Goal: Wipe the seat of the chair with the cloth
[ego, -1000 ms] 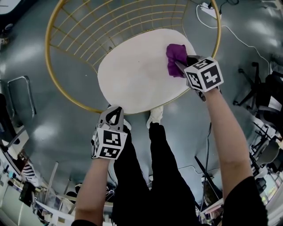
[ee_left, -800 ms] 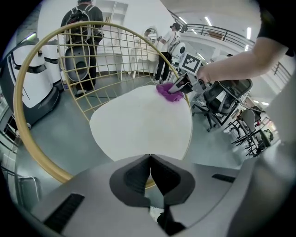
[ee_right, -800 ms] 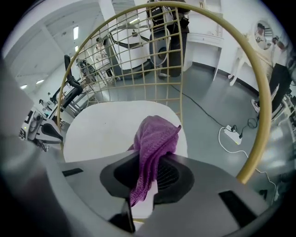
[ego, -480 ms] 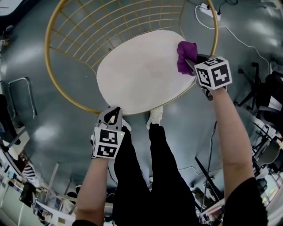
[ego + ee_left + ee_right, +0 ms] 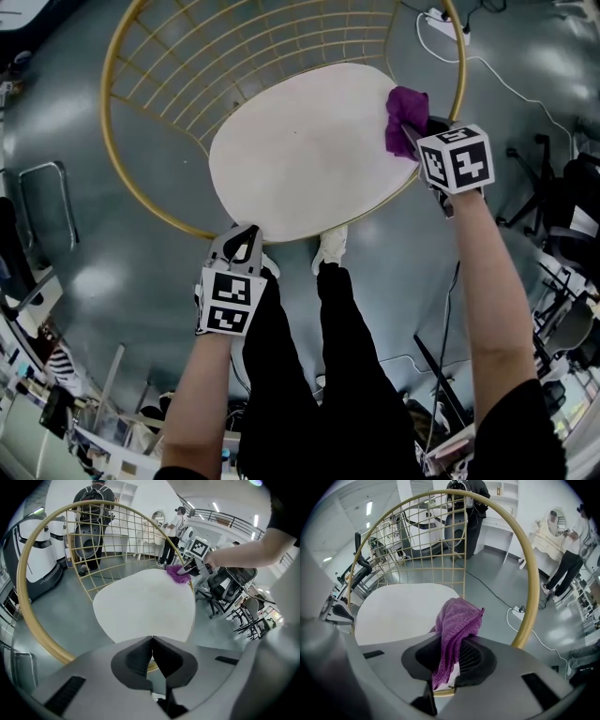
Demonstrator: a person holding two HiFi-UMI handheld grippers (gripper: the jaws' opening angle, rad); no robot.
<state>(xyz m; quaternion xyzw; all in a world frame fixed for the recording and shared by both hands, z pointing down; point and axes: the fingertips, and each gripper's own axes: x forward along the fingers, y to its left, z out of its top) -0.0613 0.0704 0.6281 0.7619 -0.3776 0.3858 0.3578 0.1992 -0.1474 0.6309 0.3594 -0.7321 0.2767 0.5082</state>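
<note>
The chair has a round white seat (image 5: 300,150) inside a gold wire hoop frame (image 5: 150,56). A purple cloth (image 5: 405,117) lies at the seat's right edge, and my right gripper (image 5: 412,131) is shut on it. In the right gripper view the purple cloth (image 5: 454,630) hangs from between the jaws, with the white seat (image 5: 398,613) to its left. My left gripper (image 5: 242,246) hovers at the seat's near edge, shut and holding nothing. From the left gripper view, the white seat (image 5: 145,604) lies ahead with the purple cloth (image 5: 177,573) at its far right.
Grey floor surrounds the chair. A white power strip and cable (image 5: 441,21) lie beyond the hoop at upper right. Office chairs (image 5: 562,197) stand to the right. My legs and white shoes (image 5: 330,246) are just below the seat. People stand in the background (image 5: 93,508).
My right gripper has dragged the purple cloth to the right across the seat, out to its right edge. The left gripper has stayed put.
</note>
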